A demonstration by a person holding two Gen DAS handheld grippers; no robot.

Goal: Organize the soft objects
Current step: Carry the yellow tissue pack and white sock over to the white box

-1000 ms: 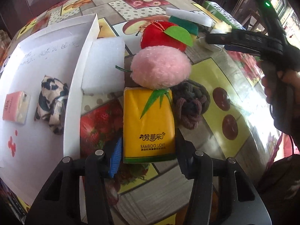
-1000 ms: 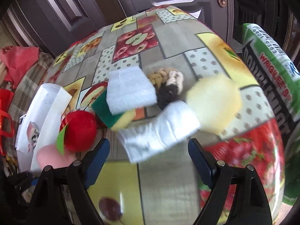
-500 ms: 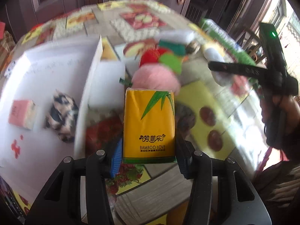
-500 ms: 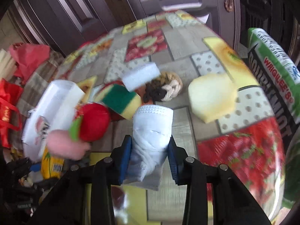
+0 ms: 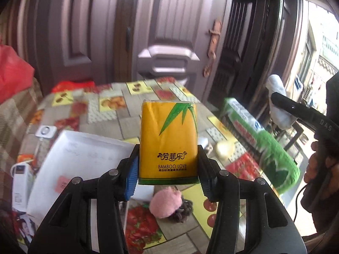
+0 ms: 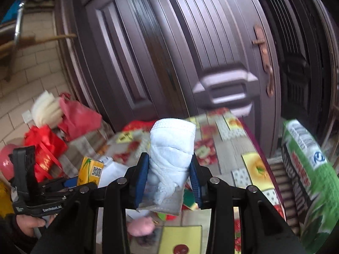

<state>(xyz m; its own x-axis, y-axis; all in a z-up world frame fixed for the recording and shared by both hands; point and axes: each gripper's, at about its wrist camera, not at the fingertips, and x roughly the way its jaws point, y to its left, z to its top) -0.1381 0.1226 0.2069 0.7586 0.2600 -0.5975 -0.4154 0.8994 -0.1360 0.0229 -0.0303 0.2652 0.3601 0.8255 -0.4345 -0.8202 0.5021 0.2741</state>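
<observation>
Two grippers are working here, each carrying one soft thing. The left gripper [image 5: 168,169] is clamping a single yellow tissue pack [image 5: 168,141] between its blue pads [image 5: 131,175], which are pressing on the pack's two long sides near its lower end. The pack is standing with its long axis running from 6 o'clock to 12 o'clock in the left wrist view, its printed face towards the camera, its free end pointing to 12 o'clock, and it is hanging in the air above the table [image 5: 125,124].

The right gripper [image 6: 169,175] is squeezing one white rolled cloth [image 6: 171,150]; its jaws are pinching the roll's lower half so the fabric is bulging between them. The roll's long axis is likewise running from 6 to 12 o'clock in the right wrist view, its rounded end pointing to 12 o'clock, and it too is being held clear of the table.

On the table, one white tray [image 5: 82,158] is lying at 9 o'clock of the tissue pack, with one small pink packet [image 5: 62,183] inside it. One pink pompom [image 5: 166,203] is sitting at 6 o'clock of the pack, touching one dark knitted piece [image 5: 183,211]. One pale yellow sponge [image 5: 224,149] is resting at 3 o'clock, just beside one large green gum-pack cushion [image 5: 262,146].
</observation>
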